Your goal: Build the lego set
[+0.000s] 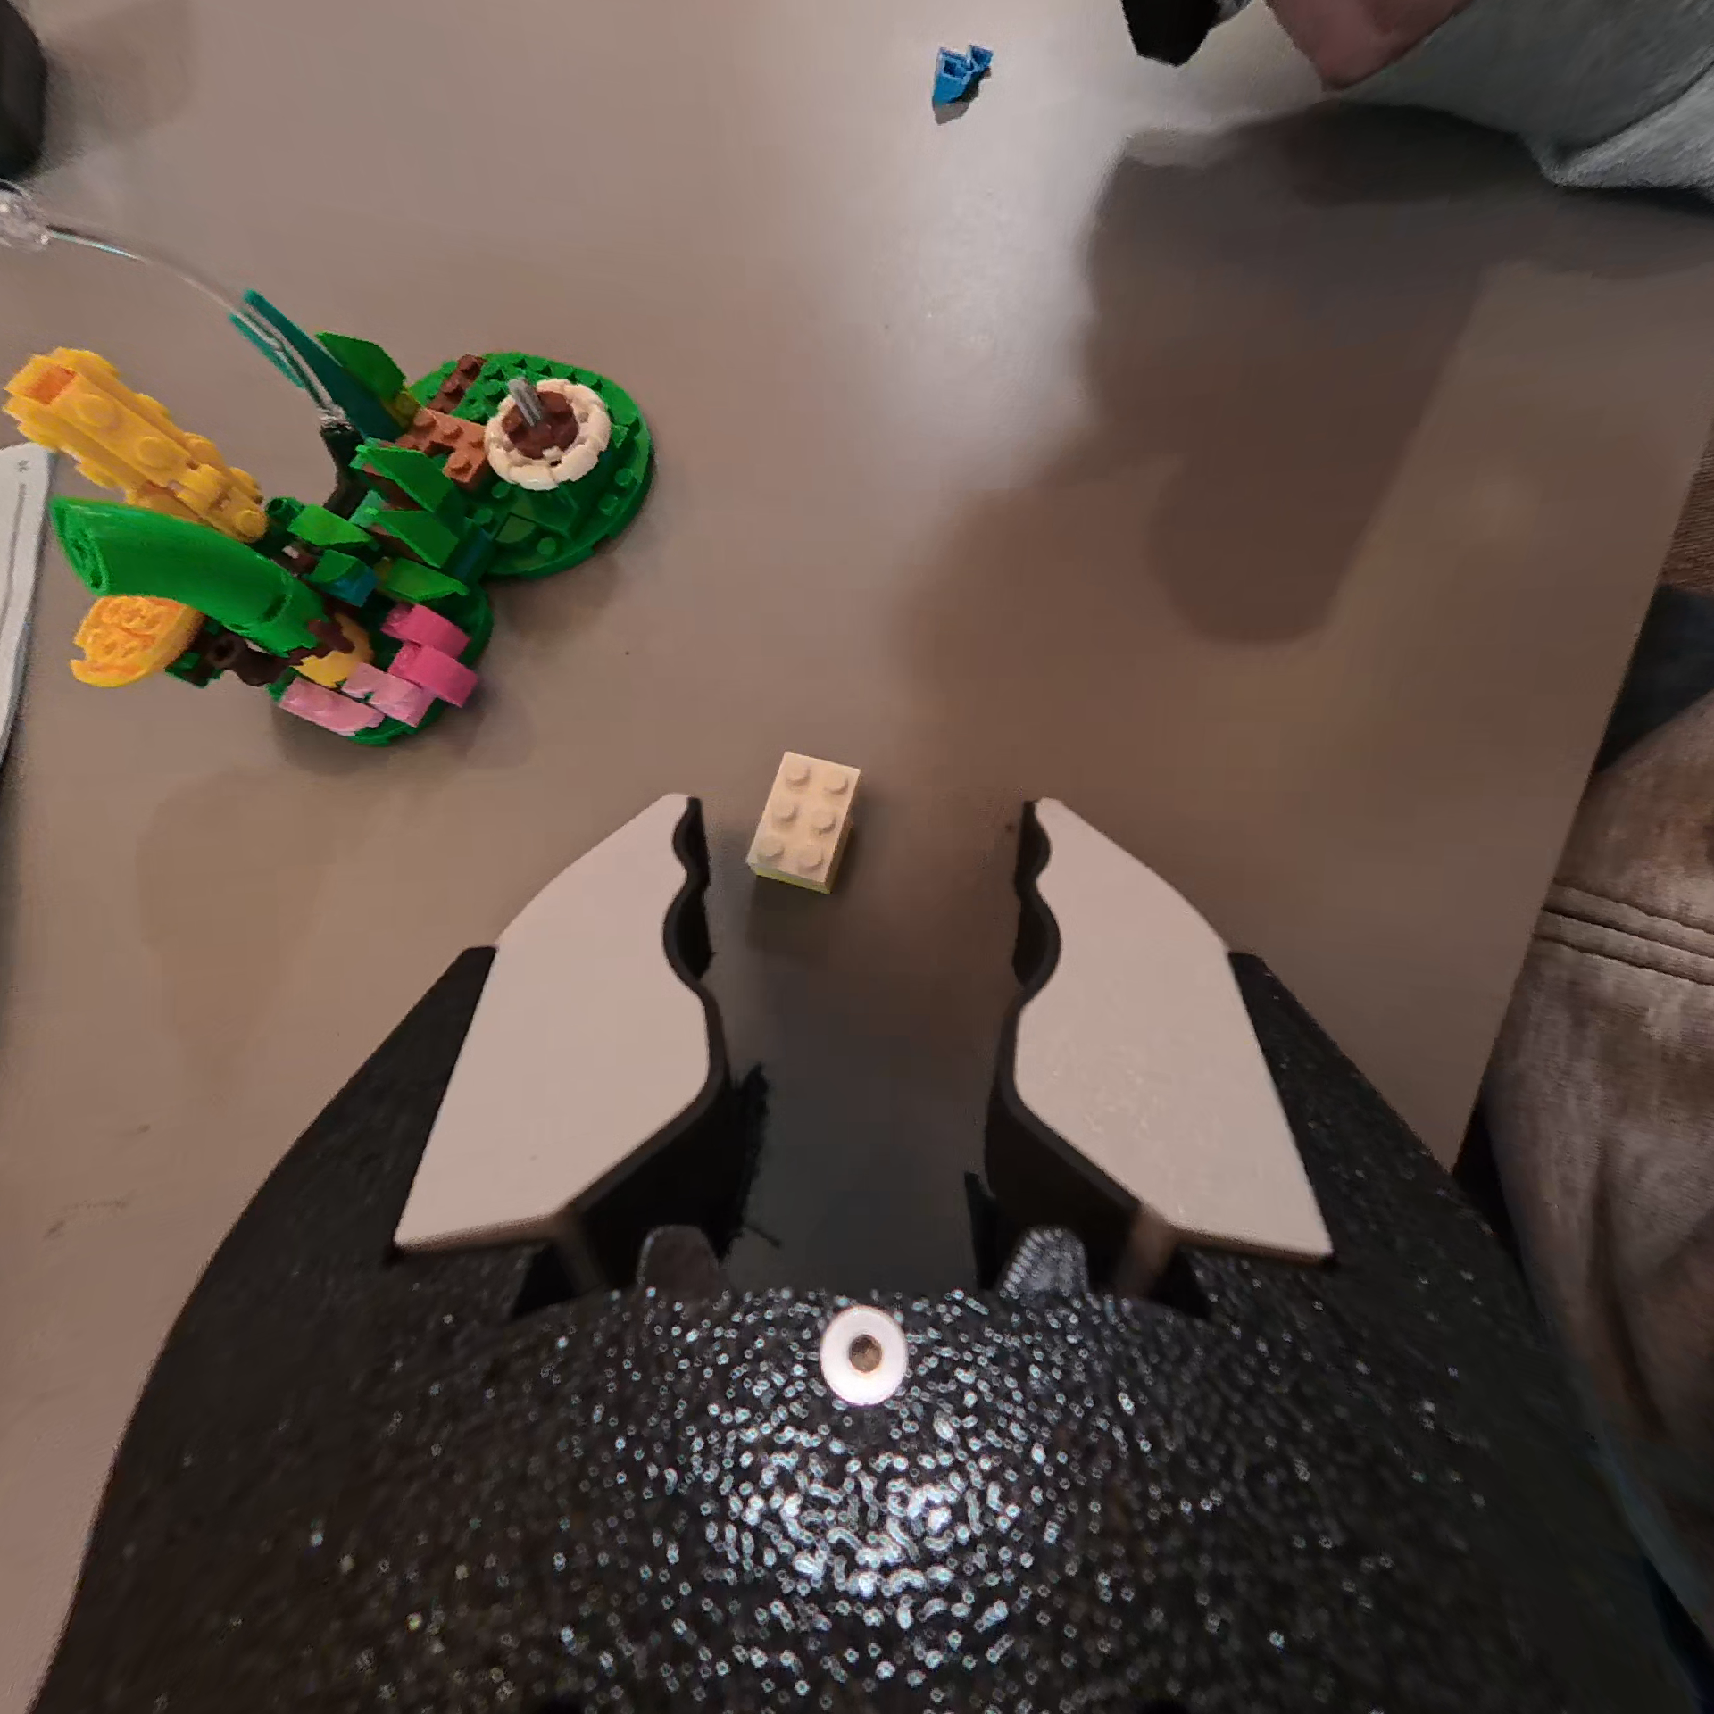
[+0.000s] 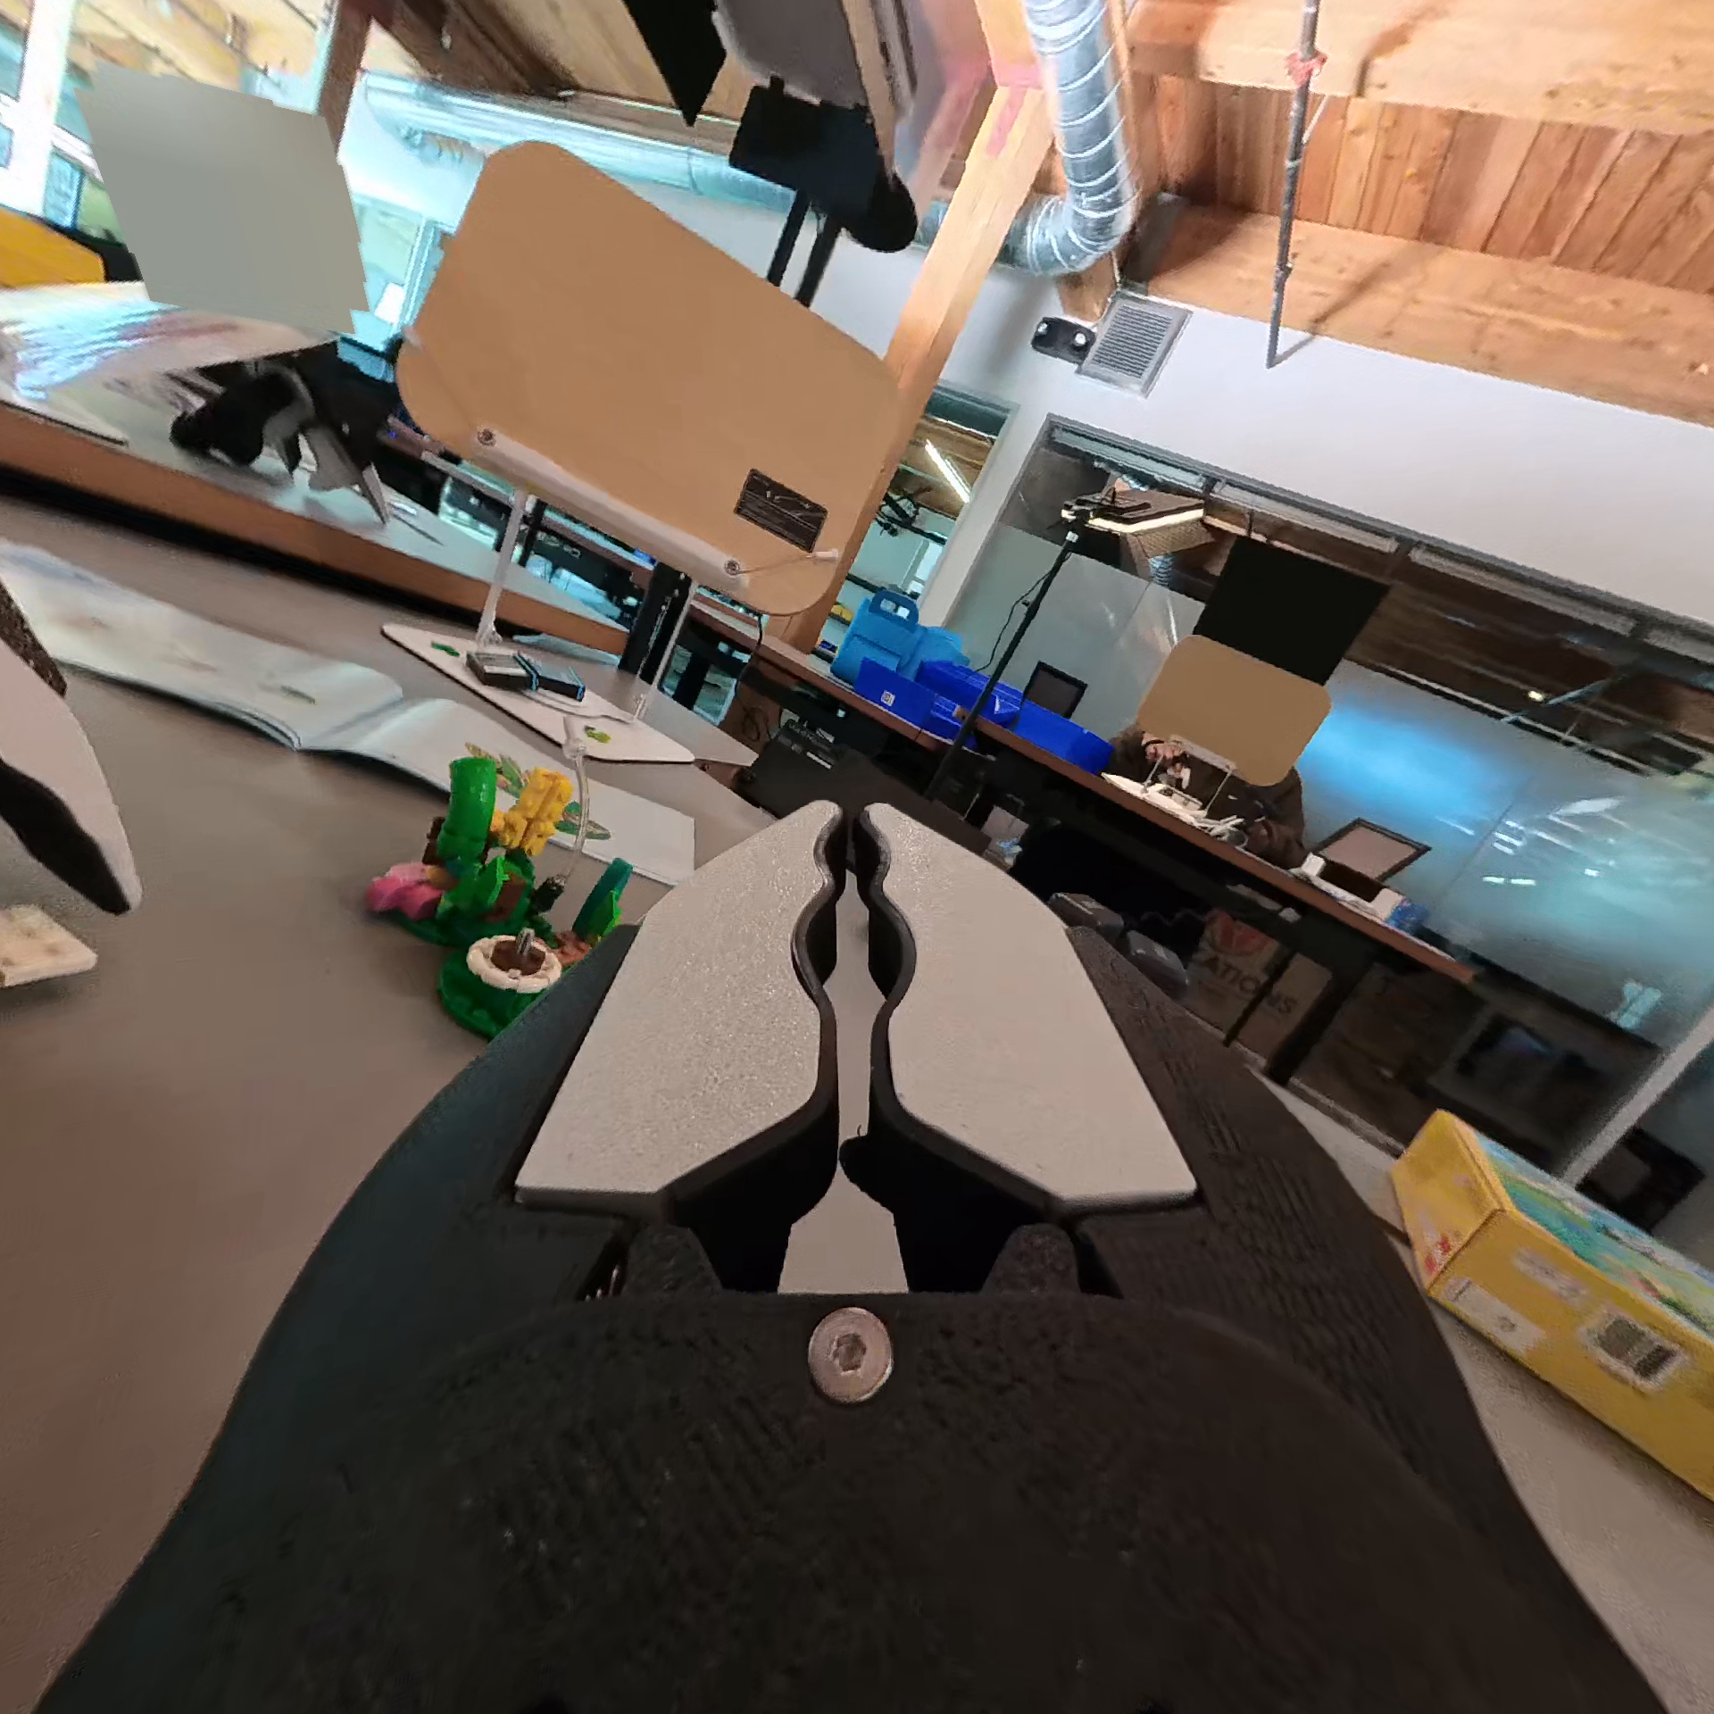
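Observation:
A tan two-by-three brick (image 1: 805,822) lies studs up on the grey table, just ahead of my left gripper (image 1: 858,812), nearer its left finger. That gripper is open and empty. The partly built model (image 1: 352,519) of green leaves, yellow and pink flowers and a white-rimmed brown disc stands at the left. A small blue piece (image 1: 960,74) lies far ahead. My right gripper (image 2: 851,818) is shut on nothing and points above the table. The model (image 2: 501,890) shows to its left. The left gripper's finger (image 2: 56,798) and the tan brick (image 2: 37,951) show at the left edge.
An open instruction booklet (image 2: 278,686) lies behind the model. A yellow set box (image 2: 1558,1298) sits at the right of the table. A clear stand with a phone-like device (image 2: 547,682) stands behind. The table's right edge (image 1: 1632,668) is close. A person's hand (image 1: 1354,46) is at top right. There is about 20 centimetres between the tips of the two grippers.

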Tool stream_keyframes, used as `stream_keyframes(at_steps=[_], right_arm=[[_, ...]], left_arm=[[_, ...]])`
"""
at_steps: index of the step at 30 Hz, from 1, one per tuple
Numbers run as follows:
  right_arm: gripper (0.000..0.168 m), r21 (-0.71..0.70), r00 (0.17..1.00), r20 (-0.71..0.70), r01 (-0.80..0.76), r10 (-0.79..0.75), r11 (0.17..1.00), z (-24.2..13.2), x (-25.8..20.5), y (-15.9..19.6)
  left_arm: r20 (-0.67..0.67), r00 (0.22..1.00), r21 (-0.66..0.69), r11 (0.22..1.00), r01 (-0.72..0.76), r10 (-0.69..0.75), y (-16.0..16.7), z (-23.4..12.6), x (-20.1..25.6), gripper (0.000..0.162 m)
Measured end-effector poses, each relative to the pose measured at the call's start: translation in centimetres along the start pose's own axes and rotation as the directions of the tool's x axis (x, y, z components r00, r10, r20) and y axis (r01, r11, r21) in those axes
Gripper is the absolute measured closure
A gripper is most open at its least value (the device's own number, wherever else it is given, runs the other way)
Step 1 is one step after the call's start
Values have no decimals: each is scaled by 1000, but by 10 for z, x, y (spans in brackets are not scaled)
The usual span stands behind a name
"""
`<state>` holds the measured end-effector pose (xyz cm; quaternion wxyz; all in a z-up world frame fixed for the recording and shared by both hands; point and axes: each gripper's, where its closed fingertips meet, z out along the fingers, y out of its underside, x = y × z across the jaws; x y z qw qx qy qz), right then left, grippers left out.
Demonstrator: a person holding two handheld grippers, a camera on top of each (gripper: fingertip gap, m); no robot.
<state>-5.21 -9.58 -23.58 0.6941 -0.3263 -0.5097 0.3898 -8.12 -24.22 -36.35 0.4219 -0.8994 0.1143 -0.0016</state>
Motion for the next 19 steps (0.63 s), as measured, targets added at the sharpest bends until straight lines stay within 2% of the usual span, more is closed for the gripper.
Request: stream_keyframes(at_steps=[5,10,19], right_arm=[[168,-33,998,-30,-58,57,998,0,10,7],[168,-78,999,-40,-14,11,997,1,10,15],[168,-105,999,-15,37,-39,994,3,4,21]], left_arm=[[-1,1000,-5,1000,17,-17,1,1,-1,94],[0,1000,0,1000,2,-2,0,0,0,95],[-15,1000,-13,1000,27,-27,1,1,-1,80]])
